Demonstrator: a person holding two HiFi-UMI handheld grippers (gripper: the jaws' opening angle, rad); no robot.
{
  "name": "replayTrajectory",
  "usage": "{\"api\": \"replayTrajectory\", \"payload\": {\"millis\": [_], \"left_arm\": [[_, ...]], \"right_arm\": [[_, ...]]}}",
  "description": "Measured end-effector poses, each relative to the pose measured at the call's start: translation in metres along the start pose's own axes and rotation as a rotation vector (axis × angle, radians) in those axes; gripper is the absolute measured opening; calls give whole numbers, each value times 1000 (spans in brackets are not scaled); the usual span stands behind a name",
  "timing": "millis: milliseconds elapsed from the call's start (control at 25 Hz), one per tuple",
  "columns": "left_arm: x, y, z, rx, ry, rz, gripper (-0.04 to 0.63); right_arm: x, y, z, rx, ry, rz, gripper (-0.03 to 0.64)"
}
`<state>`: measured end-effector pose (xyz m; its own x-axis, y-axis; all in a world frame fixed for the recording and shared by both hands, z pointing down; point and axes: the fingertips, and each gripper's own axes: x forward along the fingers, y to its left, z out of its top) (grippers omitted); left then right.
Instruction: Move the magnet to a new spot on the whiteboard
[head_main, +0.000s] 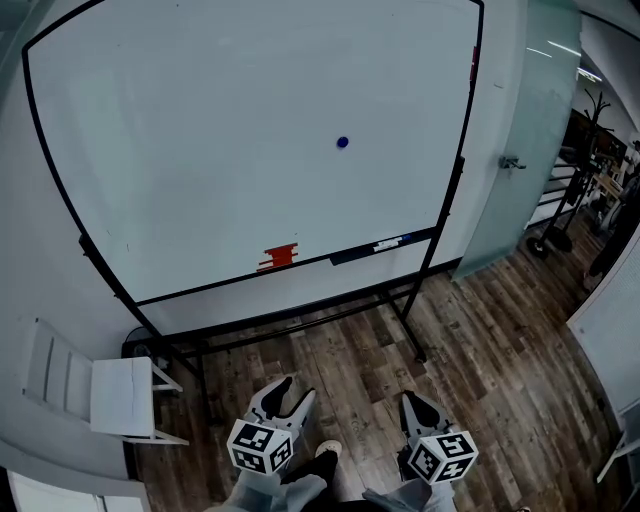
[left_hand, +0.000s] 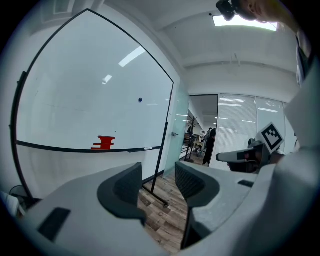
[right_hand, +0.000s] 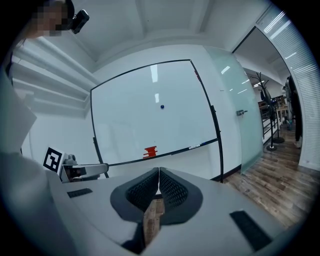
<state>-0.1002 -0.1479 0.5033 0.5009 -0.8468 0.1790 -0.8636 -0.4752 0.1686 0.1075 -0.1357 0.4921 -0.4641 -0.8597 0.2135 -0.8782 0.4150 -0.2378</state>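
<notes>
— Where are we finding the magnet (head_main: 343, 143)?
— We are seeing it as a small blue dot sticking to the whiteboard (head_main: 200, 150), a little right of the middle and well above the board's bottom ledge. Nothing is touching it.
— And what are we doing with the tongs?
— We are holding both low, over the wooden floor (head_main: 480, 330) and well apart from the board. The left gripper (left_hand: 157, 176) is standing with its jaws apart, and only floorboards are showing between them. The right gripper (right_hand: 159, 174) is pressing its jaws together with nothing in them.
— What else are we looking at on the board?
— We are noticing a red object (head_main: 279, 257) resting on the ledge, below and left of the magnet, and what look like markers (head_main: 390, 243) lying further right on the same ledge.
— Anything beside the stand?
— We are seeing a white chair (head_main: 120, 395) at the left and a frosted glass door (head_main: 520, 130) at the right.
</notes>
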Motion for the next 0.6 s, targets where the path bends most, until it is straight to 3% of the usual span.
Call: {"api": "replayTrajectory", "payload": {"millis": [600], "left_arm": [[90, 52, 28, 5, 7, -31, 204]], "right_arm": [[93, -35, 30, 3, 10, -7, 28]]}}
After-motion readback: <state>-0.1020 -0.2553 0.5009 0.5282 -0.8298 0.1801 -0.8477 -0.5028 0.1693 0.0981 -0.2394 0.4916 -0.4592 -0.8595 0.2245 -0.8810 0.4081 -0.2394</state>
